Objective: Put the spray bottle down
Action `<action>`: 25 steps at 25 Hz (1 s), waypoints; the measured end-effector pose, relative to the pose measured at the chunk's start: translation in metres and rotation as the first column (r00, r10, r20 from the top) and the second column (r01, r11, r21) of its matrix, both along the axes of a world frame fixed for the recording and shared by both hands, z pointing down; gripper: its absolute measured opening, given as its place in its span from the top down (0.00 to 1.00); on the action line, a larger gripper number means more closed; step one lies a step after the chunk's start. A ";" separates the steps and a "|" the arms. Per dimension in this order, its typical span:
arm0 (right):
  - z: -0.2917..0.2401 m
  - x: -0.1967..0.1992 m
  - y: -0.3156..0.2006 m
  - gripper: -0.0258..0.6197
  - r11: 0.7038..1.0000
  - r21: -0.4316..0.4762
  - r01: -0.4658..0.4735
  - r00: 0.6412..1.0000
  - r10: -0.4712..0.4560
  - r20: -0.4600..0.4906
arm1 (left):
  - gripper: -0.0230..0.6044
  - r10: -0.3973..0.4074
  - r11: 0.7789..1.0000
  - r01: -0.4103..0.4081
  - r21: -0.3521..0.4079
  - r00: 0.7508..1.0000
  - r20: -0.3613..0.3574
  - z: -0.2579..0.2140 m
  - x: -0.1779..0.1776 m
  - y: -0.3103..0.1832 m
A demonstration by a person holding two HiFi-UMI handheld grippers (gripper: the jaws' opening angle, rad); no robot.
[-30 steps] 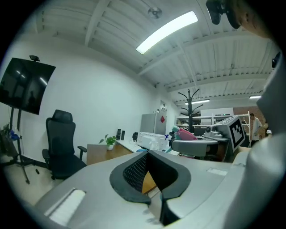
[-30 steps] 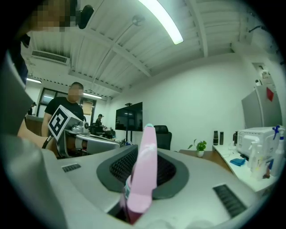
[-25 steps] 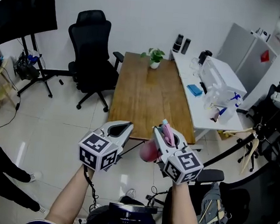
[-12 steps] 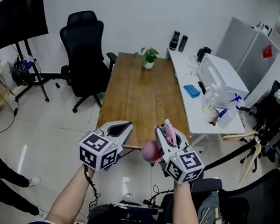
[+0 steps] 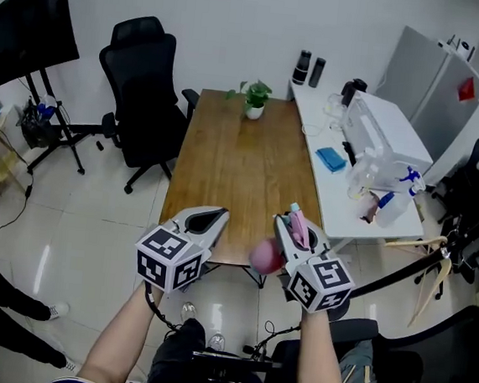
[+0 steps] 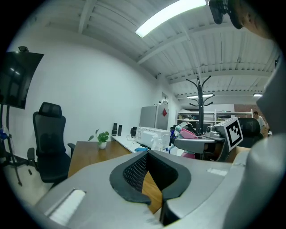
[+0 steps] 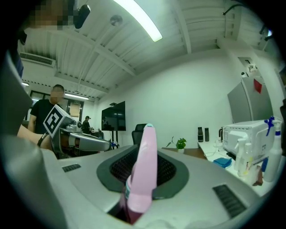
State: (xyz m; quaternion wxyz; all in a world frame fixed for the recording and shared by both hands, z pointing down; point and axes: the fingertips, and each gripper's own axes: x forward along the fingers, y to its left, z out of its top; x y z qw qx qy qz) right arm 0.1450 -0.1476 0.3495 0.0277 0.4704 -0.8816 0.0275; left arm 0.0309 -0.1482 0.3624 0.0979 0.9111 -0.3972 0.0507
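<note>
My right gripper [image 5: 294,221] is shut on a pink spray bottle [image 5: 264,255]; its pink trigger head [image 5: 300,229] sticks out between the jaws and its round body hangs below on the left. In the right gripper view the bottle [image 7: 144,174] stands upright between the black pads. Level with it, my left gripper [image 5: 206,219] is shut with nothing in it; its pads [image 6: 134,172] meet at the tip. Both grippers hover just over the near edge of the wooden table [image 5: 241,170].
A small potted plant [image 5: 254,98] stands at the table's far end. To the right is a white desk [image 5: 325,132] with a white appliance [image 5: 379,137], a blue cloth and spray bottles. A black office chair [image 5: 141,76] and a screen [image 5: 29,15] are on the left.
Both grippers have moved forward to the near edge of the wooden table. The pink bottle stays in the right gripper's grip.
</note>
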 end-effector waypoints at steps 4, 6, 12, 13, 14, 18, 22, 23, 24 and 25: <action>0.011 0.011 -0.027 0.81 0.999 -0.009 -0.046 0.998 0.046 -0.042 | 0.95 0.020 1.000 -0.020 -0.005 1.000 -0.008 0.007 0.008 -0.025; 0.022 0.021 -0.047 0.81 0.997 -0.023 -0.076 0.995 0.074 -0.064 | 0.95 0.034 0.999 -0.035 -0.010 0.999 -0.019 0.013 0.014 -0.041; 0.045 0.045 -0.119 0.81 0.986 -0.024 -0.167 0.978 0.163 -0.129 | 0.95 0.072 0.997 -0.073 -0.026 0.997 -0.036 0.031 0.026 -0.105; 0.048 0.049 -0.131 0.81 0.983 -0.022 -0.183 0.974 0.178 -0.142 | 0.95 0.077 0.997 -0.078 -0.029 0.996 -0.037 0.033 0.027 -0.116; 0.050 0.052 -0.144 0.81 0.980 -0.021 -0.199 0.969 0.194 -0.150 | 0.95 0.083 0.996 -0.084 -0.033 0.996 -0.038 0.036 0.027 -0.126; 0.055 0.066 -0.189 0.81 0.966 -0.015 -0.257 0.954 0.251 -0.161 | 0.95 0.105 0.993 -0.107 -0.057 0.994 -0.038 0.049 0.029 -0.163; 0.052 0.081 -0.223 0.81 0.951 0.000 -0.309 0.937 0.304 -0.169 | 0.95 0.119 0.990 -0.122 -0.077 0.992 -0.047 0.056 0.034 -0.192; 0.052 0.084 -0.230 0.81 0.948 0.003 -0.317 0.935 0.313 -0.169 | 0.95 0.117 0.989 -0.120 -0.082 0.992 -0.048 0.057 0.036 -0.199; 0.053 0.086 -0.236 0.81 0.947 0.007 -0.322 0.933 0.319 -0.168 | 0.95 0.114 0.989 -0.118 -0.088 0.992 -0.049 0.058 0.037 -0.204; 0.054 0.088 -0.241 0.81 0.945 0.012 -0.326 0.931 0.323 -0.169 | 0.95 0.110 0.989 -0.115 -0.092 0.993 -0.049 0.060 0.038 -0.209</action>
